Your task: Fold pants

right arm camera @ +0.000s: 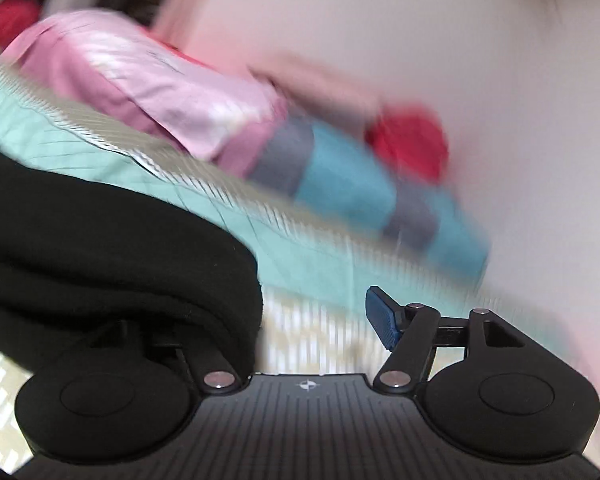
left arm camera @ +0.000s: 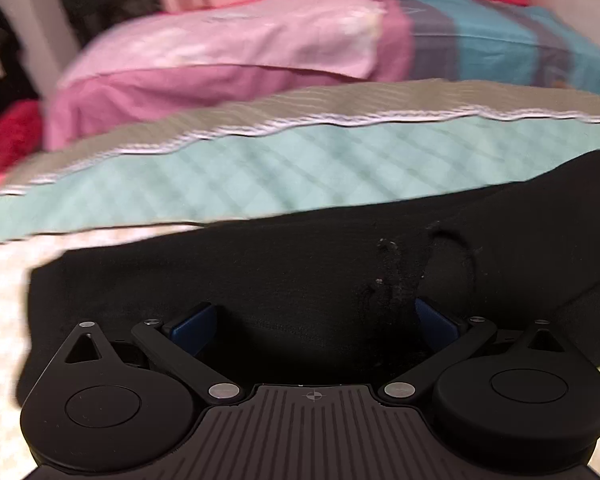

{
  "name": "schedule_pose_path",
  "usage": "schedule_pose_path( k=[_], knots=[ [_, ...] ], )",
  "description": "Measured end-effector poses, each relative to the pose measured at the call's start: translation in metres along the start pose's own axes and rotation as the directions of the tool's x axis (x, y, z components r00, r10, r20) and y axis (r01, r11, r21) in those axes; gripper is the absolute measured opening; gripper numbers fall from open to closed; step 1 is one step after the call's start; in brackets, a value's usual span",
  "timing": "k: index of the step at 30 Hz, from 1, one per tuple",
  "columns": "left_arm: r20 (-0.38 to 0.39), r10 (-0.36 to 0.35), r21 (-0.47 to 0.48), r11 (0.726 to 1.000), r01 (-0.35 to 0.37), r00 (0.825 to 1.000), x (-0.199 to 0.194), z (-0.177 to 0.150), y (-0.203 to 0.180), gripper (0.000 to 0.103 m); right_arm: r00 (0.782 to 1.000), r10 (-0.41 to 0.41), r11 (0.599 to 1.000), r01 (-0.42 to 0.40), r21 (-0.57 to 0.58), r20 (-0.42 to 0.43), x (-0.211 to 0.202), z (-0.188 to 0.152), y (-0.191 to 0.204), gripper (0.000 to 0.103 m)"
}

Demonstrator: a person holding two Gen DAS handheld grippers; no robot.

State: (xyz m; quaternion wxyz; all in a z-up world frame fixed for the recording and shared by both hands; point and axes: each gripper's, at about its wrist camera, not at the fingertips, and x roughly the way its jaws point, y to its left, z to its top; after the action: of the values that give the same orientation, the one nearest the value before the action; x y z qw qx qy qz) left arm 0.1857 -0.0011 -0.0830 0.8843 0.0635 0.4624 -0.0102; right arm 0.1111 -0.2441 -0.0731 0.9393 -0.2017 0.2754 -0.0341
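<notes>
Fingers of the left gripper (left arm camera: 314, 320) stood wide apart over the black pants (left arm camera: 260, 264), their blue pads (left arm camera: 192, 326) resting at or just above the dark cloth with nothing visibly pinched between them. The pants lay as a folded, thick band across the pale checked bedcover (left arm camera: 4, 304), with a rough, linty patch near the gripper's right-hand pad. Beyond them ran a mint quilt (left arm camera: 260, 164) with a white scalloped edge, then a pink pillow (left arm camera: 220, 52) and a blue and grey striped one (left arm camera: 500, 40). The right gripper (right arm camera: 316, 320) was also spread wide; one blue pad (right arm camera: 382, 316) showed clear in the air, while the other was hidden under a rounded fold of the pants (right arm camera: 120, 248) that draped over that side, so whether that fold was merely lying on the finger or caught on it could not be told. That view was heavily blurred. The risk, as I judge it, was that the right gripper would drag the fold along with it and undo the neat stack, since the cloth hung on one finger only. The left gripper, open and not clamped, would give little hold if the pile slid on the smooth bedcover.
</notes>
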Motion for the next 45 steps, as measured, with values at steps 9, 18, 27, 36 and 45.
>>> schedule_pose_path(
  k=[9,18,27,36,45],
  knots=[
    [0.003,0.021,0.036,0.999,-0.021,1.0,0.001,0.001,-0.008,0.103,0.99,0.009,0.943,0.039,-0.33,0.142,-0.041,-0.014,0.02,0.094],
    [-0.026,-0.004,0.021,1.0,0.005,1.0,0.003,0.005,-0.004,0.103,0.965,0.222,0.959,-0.19,-0.209,0.14,-0.094,-0.01,-0.015,0.094],
    [0.055,-0.23,-0.084,0.969,0.234,0.972,-0.042,0.013,0.032,0.103,0.94,0.341,0.914,-0.335,0.23,0.015,-0.031,0.046,0.015,0.072],
    [0.054,0.039,-0.095,0.995,-0.034,0.998,-0.072,-0.018,0.074,0.103,0.916,0.383,0.916,-0.36,0.178,-0.12,-0.012,0.053,0.047,0.084],
    [-0.148,0.311,-0.245,0.908,-0.339,0.939,-0.074,-0.071,0.167,0.103,0.93,0.368,0.929,-0.366,-0.059,0.022,-0.044,0.11,0.116,0.087]
  ],
)
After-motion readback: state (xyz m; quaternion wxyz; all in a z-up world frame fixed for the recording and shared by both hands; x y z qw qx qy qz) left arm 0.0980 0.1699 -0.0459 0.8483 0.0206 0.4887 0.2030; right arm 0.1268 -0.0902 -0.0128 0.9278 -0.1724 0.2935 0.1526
